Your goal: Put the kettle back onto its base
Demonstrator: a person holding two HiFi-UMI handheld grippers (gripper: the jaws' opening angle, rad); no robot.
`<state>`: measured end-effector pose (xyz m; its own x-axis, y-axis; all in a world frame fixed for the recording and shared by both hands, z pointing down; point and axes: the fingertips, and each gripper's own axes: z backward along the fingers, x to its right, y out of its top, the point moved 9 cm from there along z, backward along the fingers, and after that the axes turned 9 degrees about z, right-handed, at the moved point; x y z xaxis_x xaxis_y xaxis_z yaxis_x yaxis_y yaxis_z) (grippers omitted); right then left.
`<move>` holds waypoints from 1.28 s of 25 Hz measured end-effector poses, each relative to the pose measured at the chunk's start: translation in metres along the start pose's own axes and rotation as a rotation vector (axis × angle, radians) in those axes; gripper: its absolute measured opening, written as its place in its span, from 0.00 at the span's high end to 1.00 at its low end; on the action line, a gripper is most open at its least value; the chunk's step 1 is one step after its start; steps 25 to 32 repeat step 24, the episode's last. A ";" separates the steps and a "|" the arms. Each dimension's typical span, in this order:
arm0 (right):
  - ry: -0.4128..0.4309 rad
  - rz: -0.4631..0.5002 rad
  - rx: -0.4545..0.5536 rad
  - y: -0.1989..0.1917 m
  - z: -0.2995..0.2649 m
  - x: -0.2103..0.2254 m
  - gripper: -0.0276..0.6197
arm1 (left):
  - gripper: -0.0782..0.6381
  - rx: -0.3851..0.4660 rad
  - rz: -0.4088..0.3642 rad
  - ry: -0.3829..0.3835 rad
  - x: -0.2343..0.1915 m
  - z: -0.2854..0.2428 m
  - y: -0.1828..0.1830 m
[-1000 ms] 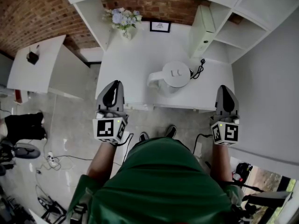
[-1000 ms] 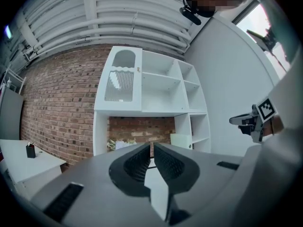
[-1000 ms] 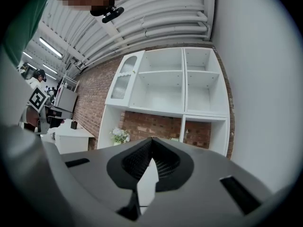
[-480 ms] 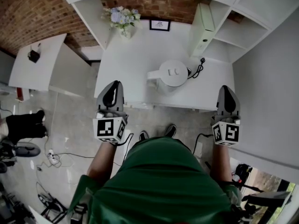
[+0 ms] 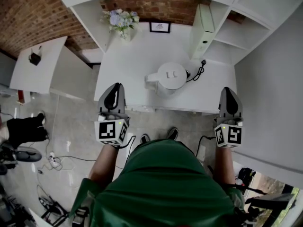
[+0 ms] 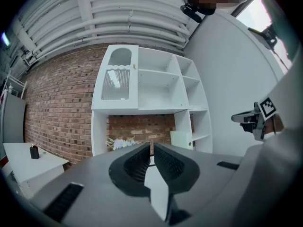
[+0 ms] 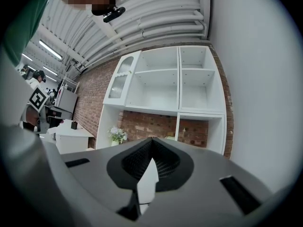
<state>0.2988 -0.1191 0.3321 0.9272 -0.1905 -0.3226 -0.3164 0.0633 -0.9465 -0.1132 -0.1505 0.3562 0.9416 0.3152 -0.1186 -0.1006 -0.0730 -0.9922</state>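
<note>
Only your view drifts: the kettle (image 5: 170, 75) stands on the table (image 5: 128, 60), any base beneath it hidden. Your left hand-held gripper (image 5: 114, 86) and right hand-held gripper (image 5: 229, 90) hang clenched, empty; reaching in shut could topple it.

We see a red brick wall (image 5: 28, 13) behind a white shelving unit (image 6: 156, 86), whose open compartments rise above a white bench (image 5: 132, 60). Past the bench's left edge, a smaller white table (image 5: 35, 67) stands on the grey floor (image 5: 71, 126). A plain white wall (image 5: 270, 79) runs along the bench's right edge. Overhead, a ribbed white ceiling (image 6: 132, 13) carries strip lights (image 7: 51, 48).
</note>
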 end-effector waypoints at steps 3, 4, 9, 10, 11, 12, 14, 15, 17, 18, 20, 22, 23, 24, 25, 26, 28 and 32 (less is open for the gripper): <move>0.005 0.007 -0.001 -0.003 -0.001 0.004 0.92 | 0.84 -0.003 0.009 0.007 0.004 -0.002 -0.001; 0.006 0.004 -0.001 -0.004 -0.002 0.005 0.92 | 0.84 -0.004 0.014 0.011 0.005 -0.002 -0.002; 0.015 -0.008 0.002 -0.008 -0.006 0.013 0.92 | 0.84 -0.010 0.031 0.025 0.010 -0.007 -0.007; 0.017 -0.009 0.002 -0.010 -0.006 0.014 0.92 | 0.84 -0.012 0.031 0.027 0.011 -0.008 -0.008; 0.019 -0.010 0.001 -0.011 -0.007 0.016 0.92 | 0.84 -0.014 0.031 0.029 0.013 -0.010 -0.009; 0.022 -0.012 -0.001 -0.012 -0.009 0.019 0.92 | 0.84 -0.017 0.031 0.031 0.015 -0.012 -0.010; 0.029 -0.016 -0.002 -0.015 -0.011 0.023 0.92 | 0.84 -0.022 0.031 0.036 0.019 -0.015 -0.011; 0.033 -0.017 -0.003 -0.016 -0.013 0.026 0.92 | 0.84 -0.024 0.031 0.038 0.021 -0.017 -0.011; 0.043 -0.016 -0.007 -0.019 -0.017 0.030 0.92 | 0.84 -0.024 0.029 0.045 0.025 -0.021 -0.012; 0.047 -0.014 -0.008 -0.021 -0.019 0.033 0.92 | 0.84 -0.023 0.027 0.048 0.026 -0.023 -0.012; 0.053 -0.012 -0.010 -0.025 -0.023 0.038 0.92 | 0.84 -0.034 0.026 0.055 0.030 -0.027 -0.015; 0.061 -0.014 -0.009 -0.028 -0.026 0.043 0.92 | 0.84 -0.063 0.030 0.064 0.035 -0.030 -0.017; 0.065 -0.016 -0.008 -0.029 -0.027 0.045 0.92 | 0.84 -0.076 0.032 0.068 0.037 -0.031 -0.019; 0.070 -0.017 -0.007 -0.031 -0.029 0.048 0.92 | 0.84 -0.086 0.033 0.072 0.040 -0.033 -0.020; 0.070 -0.017 -0.007 -0.031 -0.029 0.048 0.92 | 0.84 -0.086 0.033 0.072 0.040 -0.033 -0.020; 0.070 -0.017 -0.007 -0.031 -0.029 0.048 0.92 | 0.84 -0.086 0.033 0.072 0.040 -0.033 -0.020; 0.070 -0.017 -0.007 -0.031 -0.029 0.048 0.92 | 0.84 -0.086 0.033 0.072 0.040 -0.033 -0.020; 0.070 -0.017 -0.007 -0.031 -0.029 0.048 0.92 | 0.84 -0.086 0.033 0.072 0.040 -0.033 -0.020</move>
